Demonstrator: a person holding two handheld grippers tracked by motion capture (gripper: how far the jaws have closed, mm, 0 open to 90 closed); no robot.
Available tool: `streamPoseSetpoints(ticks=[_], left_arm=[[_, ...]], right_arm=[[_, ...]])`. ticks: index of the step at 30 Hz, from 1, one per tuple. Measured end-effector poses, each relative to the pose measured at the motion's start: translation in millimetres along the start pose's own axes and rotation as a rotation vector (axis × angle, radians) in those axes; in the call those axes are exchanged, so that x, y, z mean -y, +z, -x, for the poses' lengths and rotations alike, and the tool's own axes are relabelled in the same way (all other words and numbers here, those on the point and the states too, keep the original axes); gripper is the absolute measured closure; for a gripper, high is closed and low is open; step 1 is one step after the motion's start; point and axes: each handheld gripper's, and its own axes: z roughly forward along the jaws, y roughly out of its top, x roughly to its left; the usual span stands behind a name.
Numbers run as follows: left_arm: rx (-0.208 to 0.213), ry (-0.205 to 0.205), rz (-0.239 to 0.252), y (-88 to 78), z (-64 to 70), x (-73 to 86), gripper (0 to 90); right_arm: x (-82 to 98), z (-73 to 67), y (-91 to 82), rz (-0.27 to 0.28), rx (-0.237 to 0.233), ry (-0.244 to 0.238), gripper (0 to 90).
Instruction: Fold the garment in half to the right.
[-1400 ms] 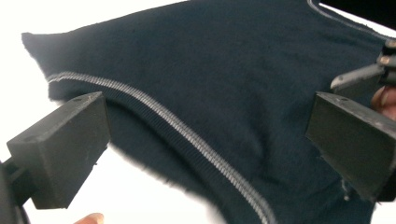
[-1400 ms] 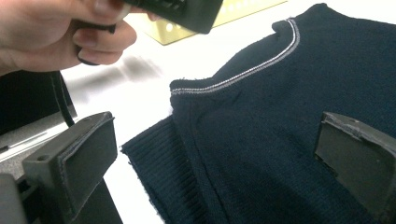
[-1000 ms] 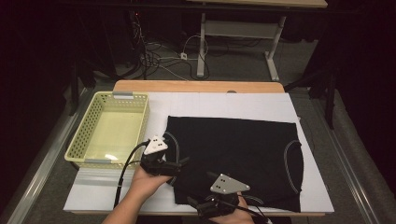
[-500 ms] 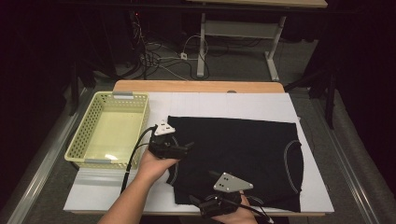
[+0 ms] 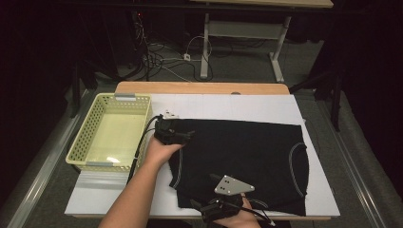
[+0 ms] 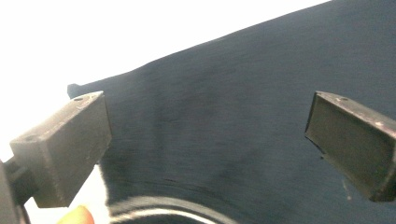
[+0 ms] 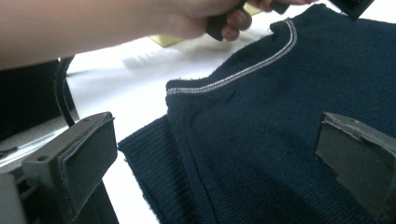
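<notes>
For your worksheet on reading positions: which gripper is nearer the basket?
Left. The left gripper sits just beside the basket; the right gripper is off at the table's near edge.

Sweater (image 5: 237, 161) lies on the table (image 5: 313, 109); basket (image 5: 114, 133) at its left

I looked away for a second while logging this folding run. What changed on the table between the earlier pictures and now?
The left gripper moved away from the person, from the near left part of the dark garment up to its far left corner beside the yellow basket. Its jaws stand open over the cloth, holding nothing. The right gripper stayed at the garment's near edge, open. Garment and basket kept their places.
</notes>
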Motion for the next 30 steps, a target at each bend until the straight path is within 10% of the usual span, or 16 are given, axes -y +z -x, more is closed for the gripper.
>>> streamPoseSetpoints(ticks=[10,19,30], left_arm=[[-0.112,-0.048,-0.103,17.2,-17.3,3.2,11.4],[-0.163,-0.083,-0.088,13.7,-18.7,5.2,31.0],[-0.078,-0.005,-0.024,7.9,-12.9,14.8,75.0]], right_arm=[[-1.1,-2.7,2.9,-0.005,-0.015,0.001,0.8],[-0.4,-9.9,2.9,-0.012,-0.025,-0.006,2.2],[1.3,-20.5,16.1,-0.049,-0.027,-0.016,8.5]])
